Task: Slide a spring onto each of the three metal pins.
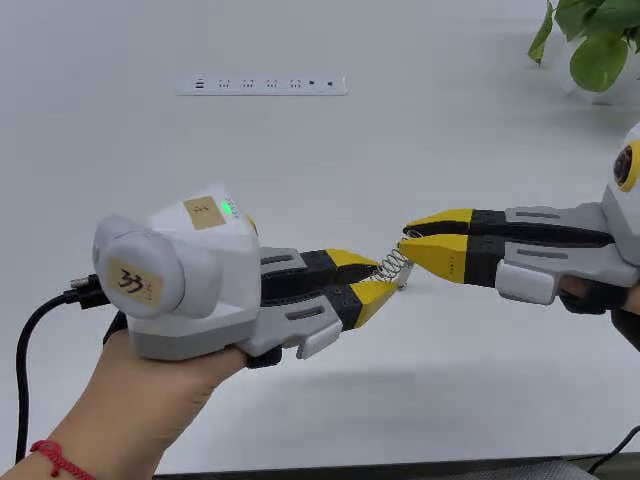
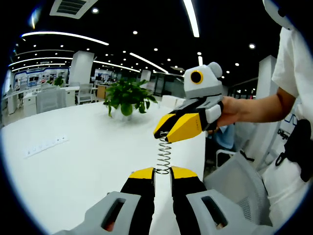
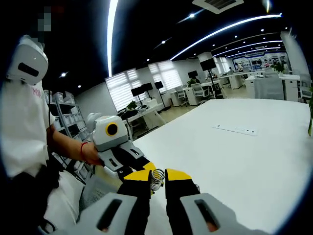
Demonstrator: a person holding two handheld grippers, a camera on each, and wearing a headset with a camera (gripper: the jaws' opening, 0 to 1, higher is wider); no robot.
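A small metal coil spring (image 1: 393,265) hangs in the air between my two grippers, above the white table (image 1: 330,150). My left gripper (image 1: 386,273) comes in from the left in a hand, its yellow jaws closed on the spring's near end (image 2: 163,156). My right gripper (image 1: 403,237) reaches in from the right, with its tips pinching the other end. In the right gripper view the spring (image 3: 156,178) shows end-on between my right gripper's (image 3: 156,174) jaws. I cannot tell whether a pin runs inside the coil.
A white power strip (image 1: 262,85) lies at the back of the table. A green potted plant (image 1: 590,40) stands at the back right. A black cable (image 1: 30,340) trails from the left gripper. The table's front edge (image 1: 400,468) is close below. A grey chair (image 2: 239,186) stands beside the table.
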